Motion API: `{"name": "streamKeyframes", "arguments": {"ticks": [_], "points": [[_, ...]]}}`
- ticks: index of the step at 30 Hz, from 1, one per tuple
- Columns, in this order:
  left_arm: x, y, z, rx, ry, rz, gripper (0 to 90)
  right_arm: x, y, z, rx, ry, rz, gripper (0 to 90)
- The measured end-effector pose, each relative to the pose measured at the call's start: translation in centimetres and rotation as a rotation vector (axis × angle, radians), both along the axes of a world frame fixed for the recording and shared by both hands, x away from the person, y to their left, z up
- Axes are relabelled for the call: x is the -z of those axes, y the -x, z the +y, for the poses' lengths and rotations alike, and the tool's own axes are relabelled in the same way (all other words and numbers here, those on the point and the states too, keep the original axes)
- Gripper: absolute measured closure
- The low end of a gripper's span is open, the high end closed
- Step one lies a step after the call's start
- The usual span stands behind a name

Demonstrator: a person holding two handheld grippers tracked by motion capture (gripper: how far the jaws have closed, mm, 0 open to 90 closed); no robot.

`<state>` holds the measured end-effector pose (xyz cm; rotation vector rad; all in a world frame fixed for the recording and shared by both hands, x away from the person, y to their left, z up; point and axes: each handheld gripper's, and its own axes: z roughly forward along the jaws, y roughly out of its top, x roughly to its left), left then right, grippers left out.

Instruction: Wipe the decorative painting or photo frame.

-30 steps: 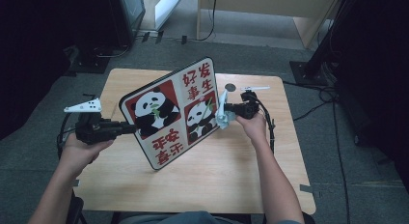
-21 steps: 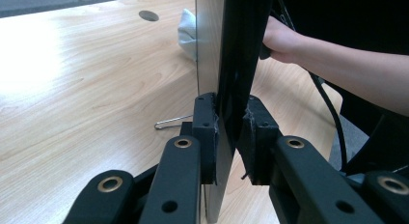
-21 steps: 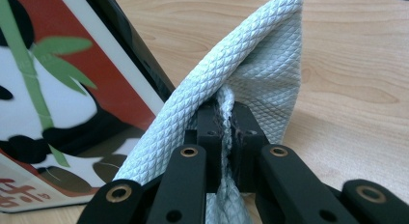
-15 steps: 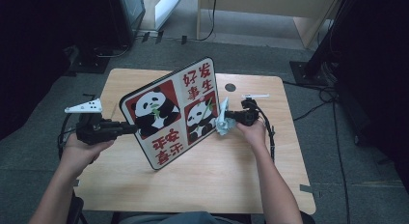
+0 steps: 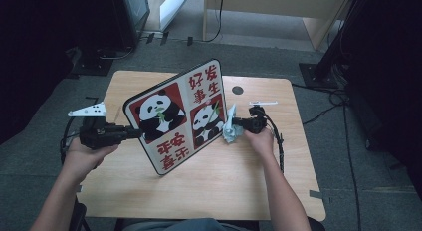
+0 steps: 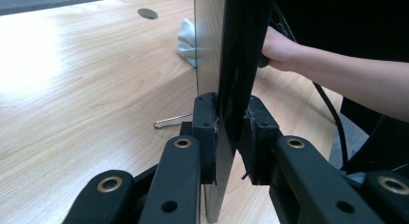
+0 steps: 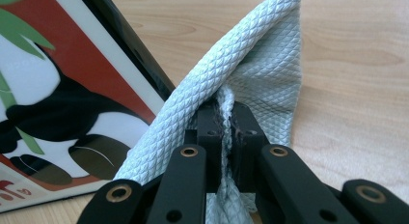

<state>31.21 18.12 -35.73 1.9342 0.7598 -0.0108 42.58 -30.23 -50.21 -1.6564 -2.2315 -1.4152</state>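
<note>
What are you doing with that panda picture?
A person is cleaning it. The left tool is shut on the edge of the panda picture and holds it up tilted, its bottom corner on the table. The right tool is shut on a pale cloth, which is at the picture's right edge, by the smaller panda.
</note>
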Motion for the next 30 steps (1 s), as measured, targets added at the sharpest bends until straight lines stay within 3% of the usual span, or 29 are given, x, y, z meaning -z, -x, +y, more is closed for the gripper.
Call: {"name": "streamKeyframes", "arguments": {"ticks": [4,16,20,28,30], "points": [[0.1,0.0,0.0,0.003,-0.001,-0.003,78.7,0.2,0.2,0.2,0.002,0.021,-0.001,85.0],[0.1,0.1,-0.2,0.0,-0.015,-0.007,78.6,0.4,0.3,0.1,0.026,-0.011,0.013,84.8],[0.1,0.1,-0.2,-0.001,-0.016,-0.006,78.5,0.0,0.3,0.1,0.027,0.01,0.006,84.7],[0.1,0.2,-0.4,-0.002,-0.028,-0.007,77.2,-2.2,0.7,-1.1,0.067,-0.016,-0.075,84.6],[0.0,0.2,-0.4,-0.003,-0.031,-0.012,77.2,-2.8,0.9,-1.2,0.066,-0.001,-0.092,84.6]]}}
